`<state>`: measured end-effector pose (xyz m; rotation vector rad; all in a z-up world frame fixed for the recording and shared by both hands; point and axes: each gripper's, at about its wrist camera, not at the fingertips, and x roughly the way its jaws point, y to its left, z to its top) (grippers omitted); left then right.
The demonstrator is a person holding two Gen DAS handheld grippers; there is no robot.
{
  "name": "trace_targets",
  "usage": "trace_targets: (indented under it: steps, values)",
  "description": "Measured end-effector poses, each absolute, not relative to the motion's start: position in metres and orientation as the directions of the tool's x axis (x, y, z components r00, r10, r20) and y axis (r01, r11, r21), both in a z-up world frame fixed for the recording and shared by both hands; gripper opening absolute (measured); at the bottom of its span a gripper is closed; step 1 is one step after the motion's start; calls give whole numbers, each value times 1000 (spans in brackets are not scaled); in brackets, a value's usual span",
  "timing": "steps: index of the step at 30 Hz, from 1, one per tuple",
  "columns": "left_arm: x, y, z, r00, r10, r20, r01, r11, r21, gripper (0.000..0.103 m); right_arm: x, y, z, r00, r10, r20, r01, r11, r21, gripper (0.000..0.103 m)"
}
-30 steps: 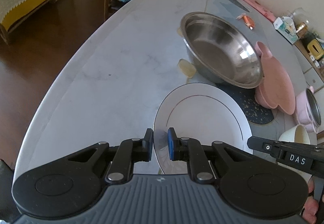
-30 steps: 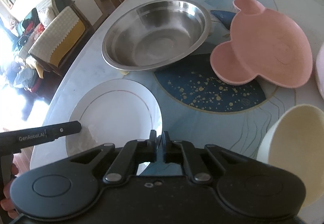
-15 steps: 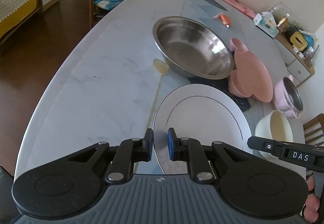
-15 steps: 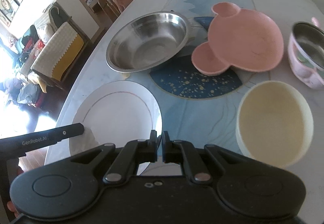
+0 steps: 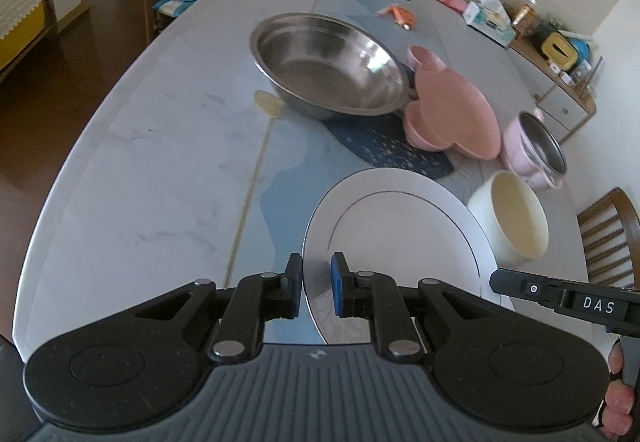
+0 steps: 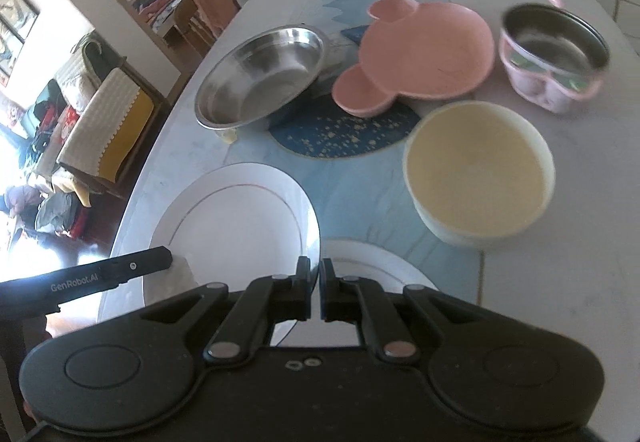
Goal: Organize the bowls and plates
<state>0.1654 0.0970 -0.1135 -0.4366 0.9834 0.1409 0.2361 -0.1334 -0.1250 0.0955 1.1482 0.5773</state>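
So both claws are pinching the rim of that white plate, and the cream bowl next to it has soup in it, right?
Not quite. The cream bowl is empty, as the right wrist view shows. The rest holds: the left claw and the right claw each pinch the rim of the white plate.

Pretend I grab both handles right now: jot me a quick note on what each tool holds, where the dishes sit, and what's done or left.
Left tool: shut on the near rim of the large white gold-ringed plate.
Right tool: shut on the same plate's opposite rim; the plate is lifted.
Below it: a second white plate on the marble table.
Beyond: wide steel bowl, pink mouse-shaped plate, cream round bowl, small pink steel-lined pot, all separate.
Done: plate picked up. Left: set it down, stack the rest.
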Motion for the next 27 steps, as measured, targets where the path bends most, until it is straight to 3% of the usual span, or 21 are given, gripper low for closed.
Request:
trace_targets:
  steps: [27]
  values:
    - [142, 21, -149, 473, -133, -871, -196, 948, -251, 14, 185, -208, -157, 284, 412, -866, -264, 902, 343, 5]
